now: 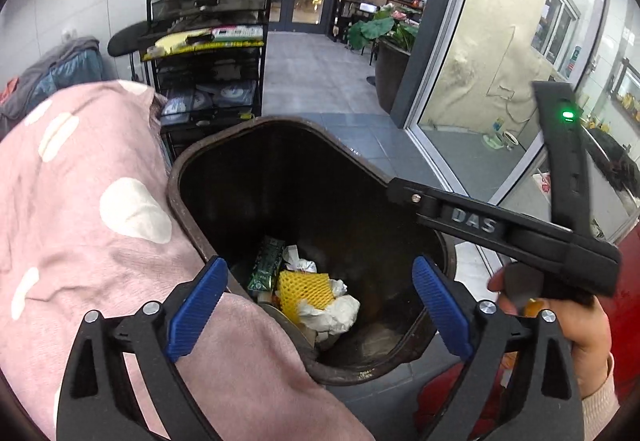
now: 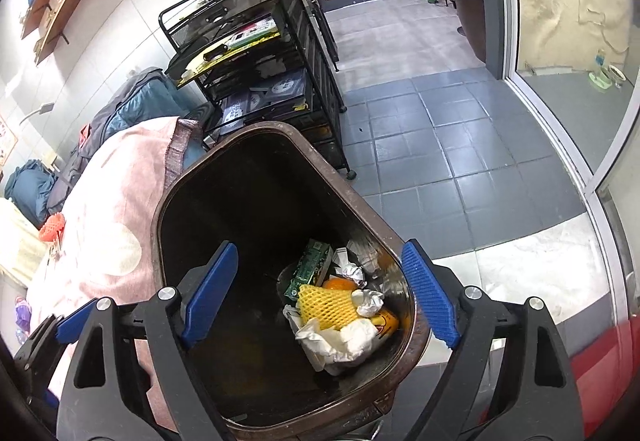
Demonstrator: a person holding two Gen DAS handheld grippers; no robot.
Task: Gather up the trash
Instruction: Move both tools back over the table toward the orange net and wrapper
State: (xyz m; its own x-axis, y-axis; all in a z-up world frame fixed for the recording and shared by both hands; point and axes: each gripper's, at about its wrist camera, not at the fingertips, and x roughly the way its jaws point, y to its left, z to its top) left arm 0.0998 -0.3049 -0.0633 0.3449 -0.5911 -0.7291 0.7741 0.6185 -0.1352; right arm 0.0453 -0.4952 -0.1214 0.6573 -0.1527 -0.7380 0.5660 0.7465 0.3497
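A dark brown trash bin [image 1: 280, 129] [image 2: 256, 145] stands on the floor beside a pink cloth-covered surface. Inside lie a yellow foam net [image 1: 305, 291] [image 2: 326, 303], crumpled white paper [image 1: 332, 311] [image 2: 348, 341], a green carton [image 1: 265, 265] [image 2: 310, 267], and in the right wrist view an orange [image 2: 338, 284] and foil [image 2: 352, 273]. My left gripper [image 1: 320, 305] hovers open and empty over the bin's near rim. My right gripper [image 2: 320, 297] hovers open and empty over the bin; its body shows in the left wrist view [image 1: 520, 233].
The pink dotted cloth [image 1: 80, 201] [image 2: 112, 225] lies left of the bin. A black wire cart [image 1: 208, 53] [image 2: 256, 53] with bottles stands behind it. Grey tiled floor [image 2: 432, 145] runs right to a glass wall [image 1: 480, 61]. A potted plant [image 1: 390, 41] stands by the doors.
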